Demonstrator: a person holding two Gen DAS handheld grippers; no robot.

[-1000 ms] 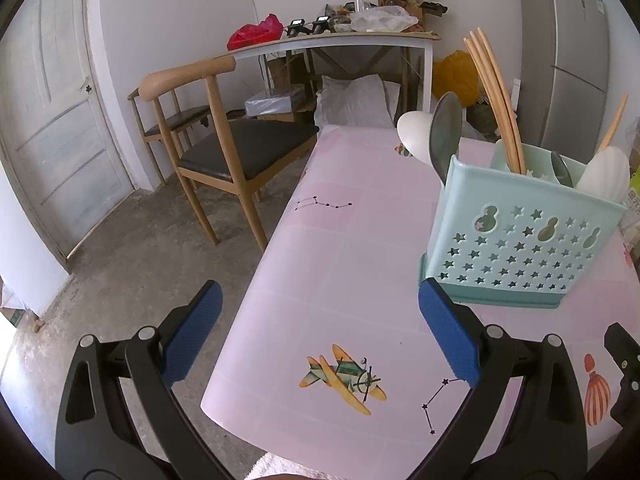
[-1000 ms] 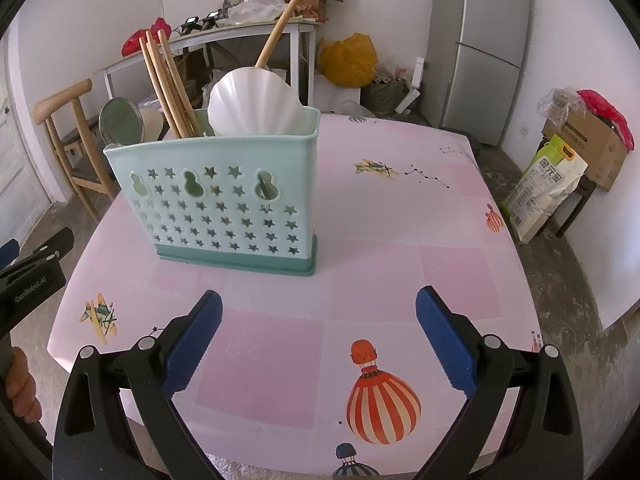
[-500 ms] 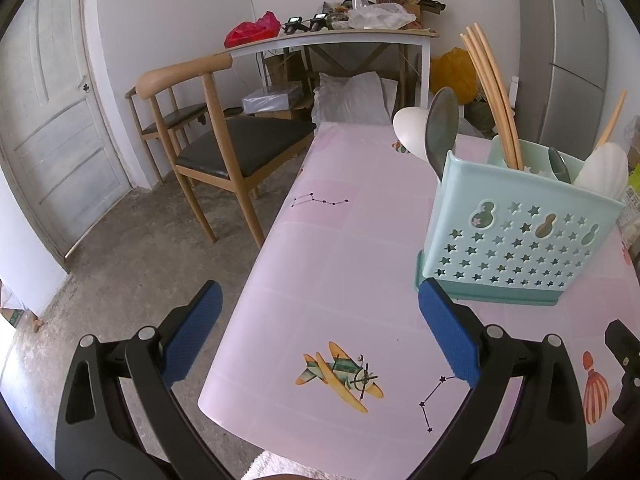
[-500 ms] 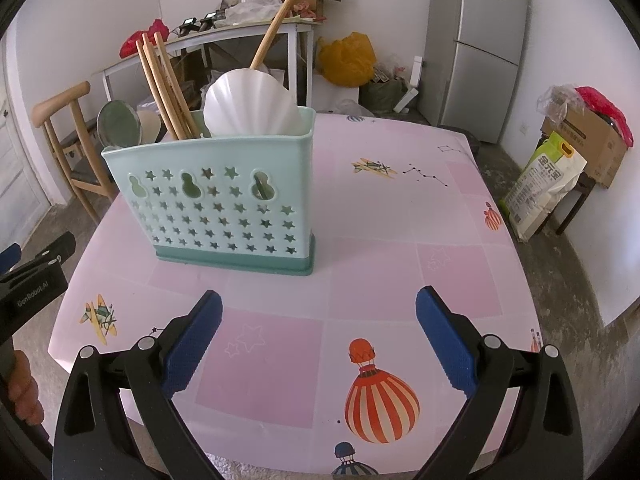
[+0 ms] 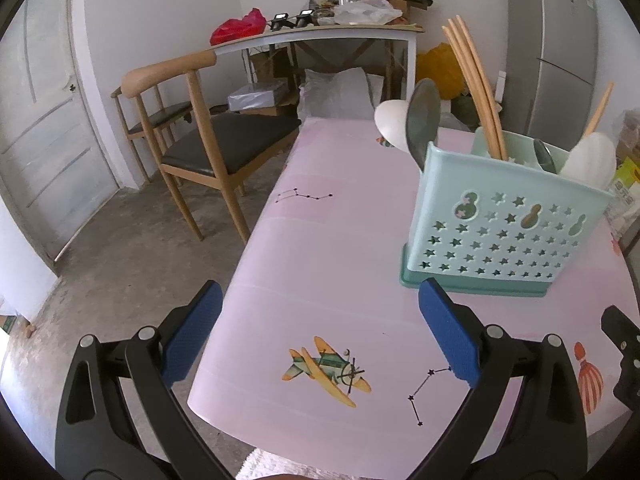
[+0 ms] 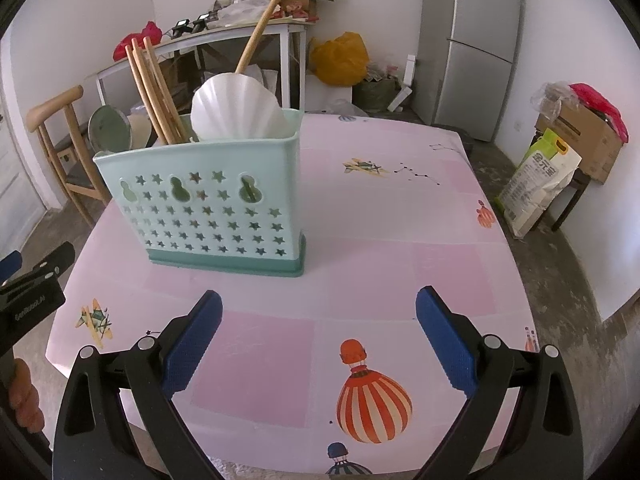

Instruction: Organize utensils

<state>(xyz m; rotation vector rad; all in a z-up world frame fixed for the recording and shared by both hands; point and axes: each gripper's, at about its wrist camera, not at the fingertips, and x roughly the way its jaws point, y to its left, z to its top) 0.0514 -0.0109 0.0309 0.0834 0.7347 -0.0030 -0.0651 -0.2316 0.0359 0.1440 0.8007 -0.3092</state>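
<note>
A mint-green utensil holder (image 5: 504, 236) (image 6: 208, 208) with star-shaped holes stands upright on the pink table. It holds wooden chopsticks (image 5: 476, 84) (image 6: 154, 96), a metal spoon (image 5: 422, 118) (image 6: 110, 130), a white spoon (image 5: 390, 122) and a white shell-shaped ladle (image 6: 236, 112) (image 5: 592, 160) with a wooden handle. My left gripper (image 5: 320, 340) is open over the table's near left corner, left of the holder. Well short of the holder, my right gripper (image 6: 316, 340) hangs open above the table's near edge. Neither gripper holds anything.
The pink patterned table (image 6: 380, 248) ends close below both grippers. A wooden chair (image 5: 200, 136) stands at its left side. Behind are a cluttered white table (image 5: 320, 32), a grey fridge (image 6: 476, 40), a yellow bag (image 6: 340, 56) and a rice sack (image 6: 536, 184) on the floor at right.
Both grippers have drawn back slightly from the holder, which now looks a little smaller and farther. Both stay open; nothing on the table has moved.
</note>
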